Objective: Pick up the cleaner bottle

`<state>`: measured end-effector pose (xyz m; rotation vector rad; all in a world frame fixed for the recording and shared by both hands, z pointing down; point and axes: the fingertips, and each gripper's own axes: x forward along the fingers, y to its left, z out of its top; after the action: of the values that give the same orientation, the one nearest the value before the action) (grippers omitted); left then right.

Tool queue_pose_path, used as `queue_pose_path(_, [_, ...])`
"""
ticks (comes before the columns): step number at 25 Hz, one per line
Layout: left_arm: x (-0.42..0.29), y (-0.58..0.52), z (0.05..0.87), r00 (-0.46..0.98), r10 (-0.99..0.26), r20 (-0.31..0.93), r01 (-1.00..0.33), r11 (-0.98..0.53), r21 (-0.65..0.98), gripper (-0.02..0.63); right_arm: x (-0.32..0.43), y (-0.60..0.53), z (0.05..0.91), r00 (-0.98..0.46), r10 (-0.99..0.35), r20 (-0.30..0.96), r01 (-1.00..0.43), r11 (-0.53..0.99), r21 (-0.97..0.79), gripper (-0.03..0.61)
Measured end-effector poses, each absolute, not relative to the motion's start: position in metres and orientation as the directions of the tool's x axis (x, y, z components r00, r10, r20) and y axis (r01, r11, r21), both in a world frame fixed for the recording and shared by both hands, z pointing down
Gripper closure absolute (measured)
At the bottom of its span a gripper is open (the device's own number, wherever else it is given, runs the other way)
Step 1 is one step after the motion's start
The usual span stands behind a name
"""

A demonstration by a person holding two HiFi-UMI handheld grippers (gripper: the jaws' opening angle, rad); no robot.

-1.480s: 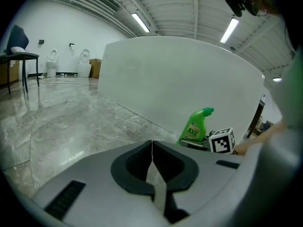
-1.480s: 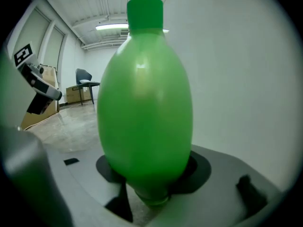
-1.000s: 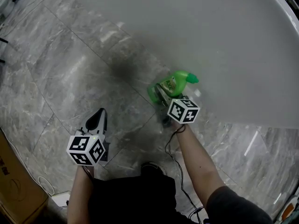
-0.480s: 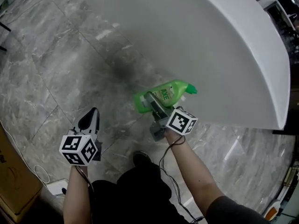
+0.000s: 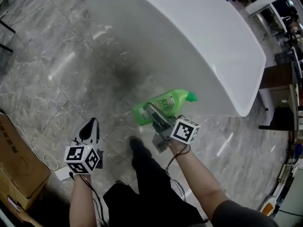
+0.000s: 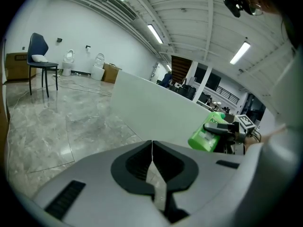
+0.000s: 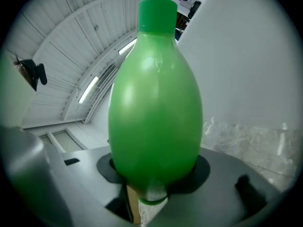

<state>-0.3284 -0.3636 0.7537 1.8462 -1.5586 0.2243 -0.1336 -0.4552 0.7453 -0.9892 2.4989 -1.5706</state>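
Note:
The green cleaner bottle lies on its side in the air beside the white table, cap pointing right, and my right gripper is shut on its lower body. In the right gripper view the bottle fills the middle, cap at the top, wedged between the jaws of that gripper. My left gripper hangs lower left, well apart from the bottle, shut with nothing in it. The left gripper view shows its jaws pressed together, with the bottle off to the right.
A long white table curves across the upper right, its side wall just behind the bottle. Grey marble floor lies below. A cardboard box and a white cable sit at the lower left. A chair stands far off.
Both grippers have risen well above the floor, the right one carrying the bottle up with it. The table's rounded end and more of the room have come into view.

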Motion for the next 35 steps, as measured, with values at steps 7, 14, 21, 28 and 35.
queue_pose_path(7, [-0.328, -0.302, 0.622, 0.281, -0.805, 0.523, -0.911, -0.052, 0.41, 0.598, -0.147, -0.375, 0.612, -0.808, -0.515, 0.286, -0.476, 0.286, -0.831, 0.377])
queue_pose_path(14, [-0.319, -0.219, 0.52, 0.35, -0.802, 0.485, -0.905, -0.155, 0.397, 0.598, -0.16, -0.26, 0.518, -0.771, -0.588, 0.245, -0.448, 0.228, -0.864, 0.377])
queue_pose_path(21, [-0.287, -0.151, 0.469, 0.384, -0.79, 0.478, -0.895, -0.192, 0.402, 0.598, -0.13, -0.186, 0.459, -0.756, -0.608, 0.244, -0.461, 0.229, -0.858, 0.377])
queue_pose_path(28, [-0.254, -0.095, 0.459, 0.326, -0.801, 0.502, -0.907, -0.116, 0.404, 0.598, -0.079, -0.14, 0.437, -0.77, -0.581, 0.263, -0.47, 0.238, -0.85, 0.377])
queue_pose_path(35, [-0.197, -0.016, 0.414, 0.261, -0.834, 0.486, -0.934, -0.09, 0.346, 0.598, -0.021, -0.073, 0.404, -0.816, -0.518, 0.256, -0.448, 0.288, -0.846, 0.377])
